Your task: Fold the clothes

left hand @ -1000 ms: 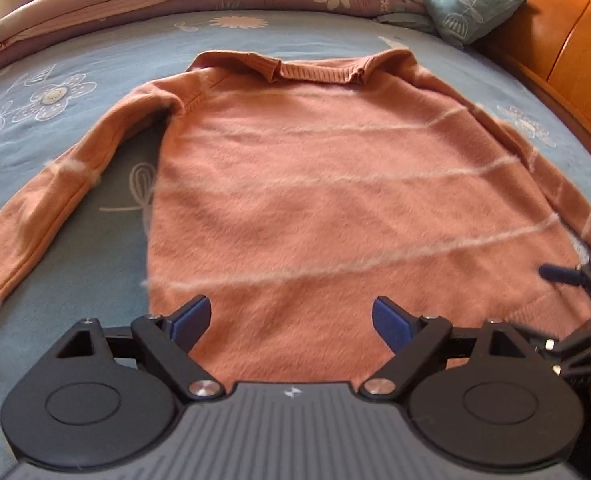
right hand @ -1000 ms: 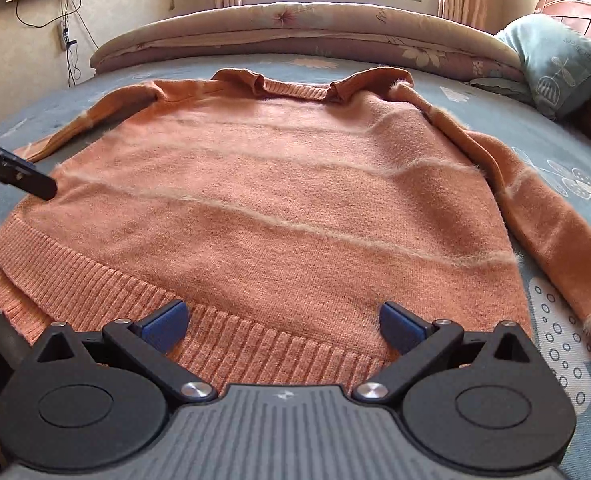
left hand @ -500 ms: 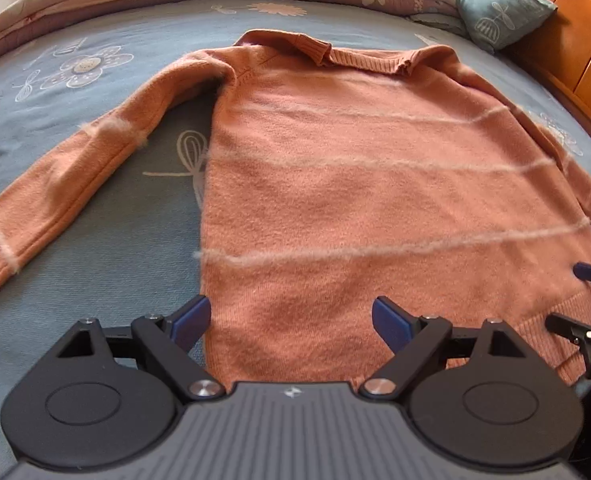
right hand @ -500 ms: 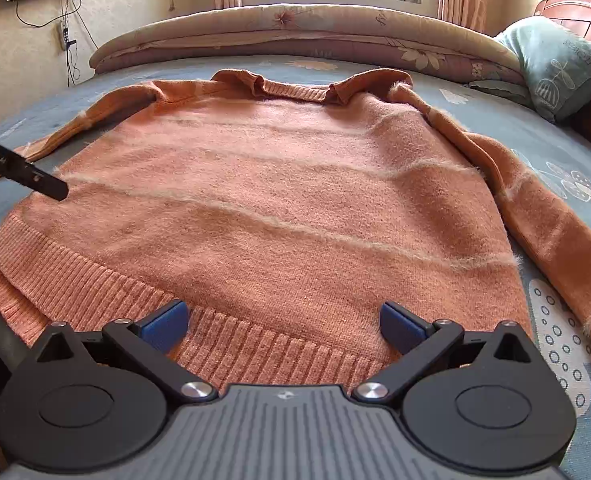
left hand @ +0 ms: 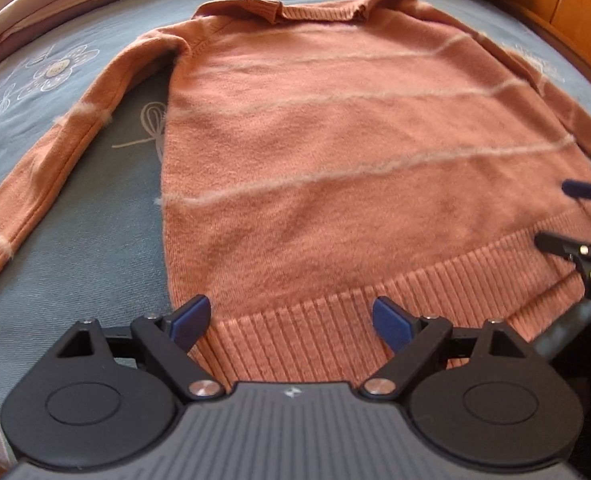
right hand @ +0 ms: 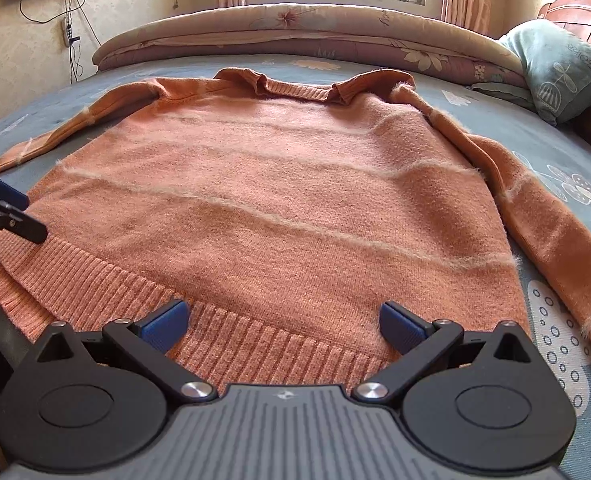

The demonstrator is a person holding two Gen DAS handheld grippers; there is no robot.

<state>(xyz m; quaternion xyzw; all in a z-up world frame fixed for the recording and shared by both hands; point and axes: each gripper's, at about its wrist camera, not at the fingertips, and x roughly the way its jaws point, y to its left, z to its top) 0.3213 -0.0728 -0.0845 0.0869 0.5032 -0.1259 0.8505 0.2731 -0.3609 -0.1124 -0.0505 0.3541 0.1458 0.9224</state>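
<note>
1. Left wrist view: the orange sweater (left hand: 355, 168) lies flat across the blue bed (left hand: 75, 208), filling the frame's centre, its ribbed hem (left hand: 307, 340) at lower centre between the spread, empty fingers of the left tool (left hand: 291, 320).
2. Right wrist view: the right tool (right hand: 281, 320) is likewise spread and empty over the hem.
3. Risk: pinching only the top layer would leave the back behind.
4. Risk: uneven lifts would skew the fold, and the left sleeve (left hand: 55, 152) could drag.

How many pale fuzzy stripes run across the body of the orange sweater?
4 on the sweater: one just below the collar, one across the chest, one mid-body, one nearest the ribbed hem. The sleeves carry separate stripes.
</note>
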